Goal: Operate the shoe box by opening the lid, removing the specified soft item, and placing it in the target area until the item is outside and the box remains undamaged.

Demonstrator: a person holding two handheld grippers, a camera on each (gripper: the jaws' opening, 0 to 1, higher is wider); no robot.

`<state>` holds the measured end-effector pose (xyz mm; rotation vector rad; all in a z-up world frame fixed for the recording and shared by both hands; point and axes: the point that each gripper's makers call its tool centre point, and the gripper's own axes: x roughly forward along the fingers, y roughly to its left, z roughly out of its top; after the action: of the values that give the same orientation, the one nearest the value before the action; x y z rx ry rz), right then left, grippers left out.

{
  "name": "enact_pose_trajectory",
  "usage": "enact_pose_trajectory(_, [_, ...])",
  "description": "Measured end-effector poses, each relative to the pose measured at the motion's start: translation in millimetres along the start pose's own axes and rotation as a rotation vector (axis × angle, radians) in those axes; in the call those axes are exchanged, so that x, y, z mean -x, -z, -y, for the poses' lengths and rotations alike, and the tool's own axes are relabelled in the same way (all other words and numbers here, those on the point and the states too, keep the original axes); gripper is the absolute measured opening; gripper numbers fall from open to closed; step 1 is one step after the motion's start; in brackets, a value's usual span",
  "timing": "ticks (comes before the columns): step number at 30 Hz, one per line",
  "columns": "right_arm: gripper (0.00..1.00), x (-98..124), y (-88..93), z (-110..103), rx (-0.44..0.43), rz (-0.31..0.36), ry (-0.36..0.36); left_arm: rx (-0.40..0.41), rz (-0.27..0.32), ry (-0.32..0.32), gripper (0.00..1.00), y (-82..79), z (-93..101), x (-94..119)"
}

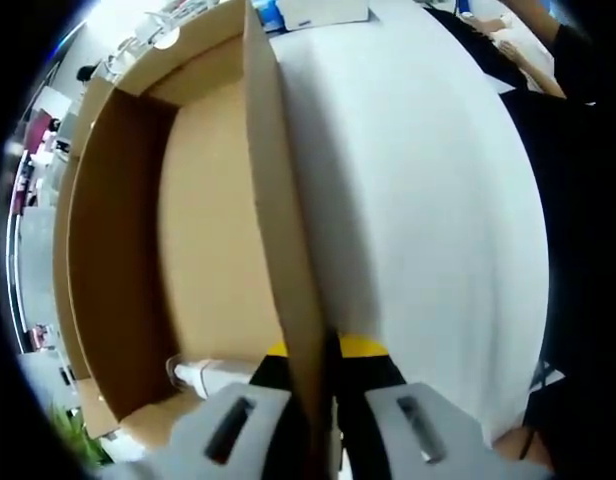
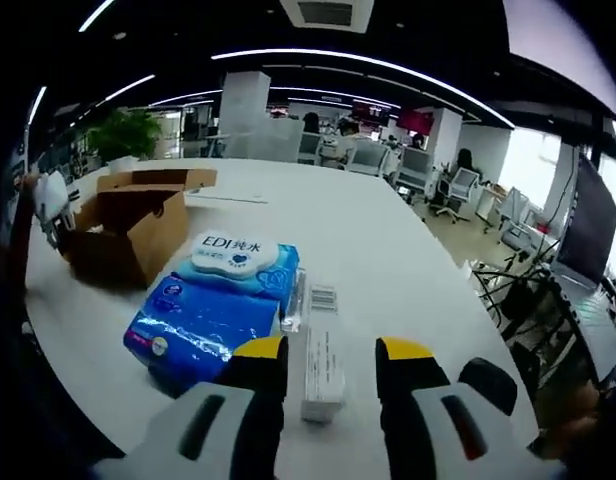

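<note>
Left gripper view: my left gripper pinches the upright side wall of the open shoe box on the white bench. Right gripper view: the box sits far left; my right gripper hangs with jaws apart above the blue wipes pack.

So the whole setup sits on a big white tabletop. Lying on it: an open brown cardboard shoe box off toward the far left edge, a blue plastic pack of wet wipes nearer, and a small white rectangular carton just beside the pack, with a clear bit between them I can't identify.
</note>
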<state>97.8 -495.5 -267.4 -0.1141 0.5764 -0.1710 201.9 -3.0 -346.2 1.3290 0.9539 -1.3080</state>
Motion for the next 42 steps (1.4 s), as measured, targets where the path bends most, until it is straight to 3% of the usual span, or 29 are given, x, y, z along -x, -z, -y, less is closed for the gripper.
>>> enact_pose_trajectory(2, [0.35, 0, 9.3, 2, 0.013, -0.025, 0.019, 0.0, 0.001, 0.001, 0.04, 0.0, 0.6, 0])
enact_pose_trajectory(11, [0.32, -4, 22.5, 2, -0.04, -0.009, 0.014, 0.004, 0.002, 0.002, 0.04, 2.0, -5.2, 1])
enact_pose_trajectory(23, [0.2, -12, 21.2, -9, -0.056, -0.005, -0.021, 0.008, 0.008, 0.006, 0.04, 2.3, -7.4, 2])
enact_pose_trajectory(42, [0.19, -20, 16.9, -17, -0.062, 0.003, -0.038, 0.006, 0.011, 0.006, 0.04, 1.5, -2.4, 0])
